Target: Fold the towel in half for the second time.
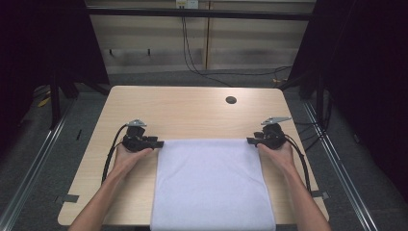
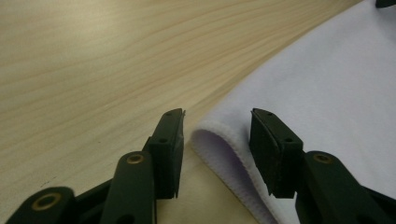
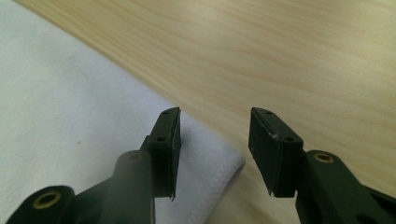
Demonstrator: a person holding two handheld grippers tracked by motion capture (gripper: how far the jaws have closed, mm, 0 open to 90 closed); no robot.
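From the high view we see a white cloth [image 1: 211, 183] lying flat on the table [image 1: 183, 110], our left gripper [image 1: 156, 143] and right gripper [image 1: 251, 141] at its far corners. In the left gripper view, our spread jaws straddle a slightly lifted corner, apparently untouched. In the right gripper view, our jaws stand spread over the other corner.

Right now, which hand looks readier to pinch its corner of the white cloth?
Probably the left gripper: the white cloth corner curls up between its open jaws. The right gripper is open too, but its corner lies flat beneath one jaw.
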